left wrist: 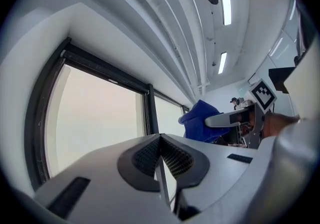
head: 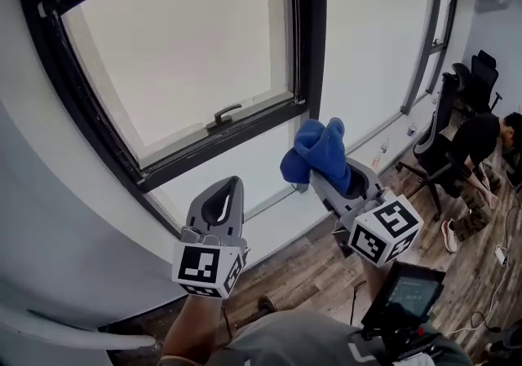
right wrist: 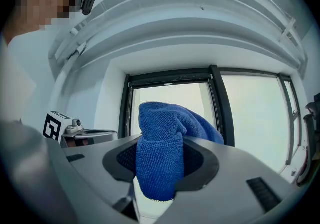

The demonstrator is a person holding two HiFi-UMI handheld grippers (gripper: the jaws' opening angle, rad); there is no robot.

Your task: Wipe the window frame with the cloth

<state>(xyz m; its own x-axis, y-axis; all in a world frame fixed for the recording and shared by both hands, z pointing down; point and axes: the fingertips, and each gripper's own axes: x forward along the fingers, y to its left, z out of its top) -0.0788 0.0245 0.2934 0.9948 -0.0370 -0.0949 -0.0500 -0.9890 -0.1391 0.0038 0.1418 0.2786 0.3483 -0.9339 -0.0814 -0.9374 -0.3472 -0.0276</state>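
**A:** Status on the wipe?

**B:** Right gripper (head: pixel 334 177) is clamped on the blue microfibre cloth (right wrist: pixel 160 158). The cloth is bunched between the jaws and spills over the tips. It's held up in the air near the lower right corner of the black metal window frame (head: pixel 220 138).

**A:** Contact with the frame?

**B:** Can't confirm. In the left gripper view the cloth sits off to one side of the frame's upright and looks apart from it.

**A:** Other side?

**B:** Left gripper (left wrist: pixel 160 140) has its jaws pressed together with nothing in them. It's held lower than the cloth, off the frame, and looks idle.

**A:** Progress?

**B:** My read is early. The cloth is picked up, and that's the only part I'd call done. The frame shows no streaks or clean/dirty edge, so I can't tell whether any bar has been wiped. I'd count it all as left: the bottom rail by the dark latch handle (head: pixel 224 117), both sides and the top.
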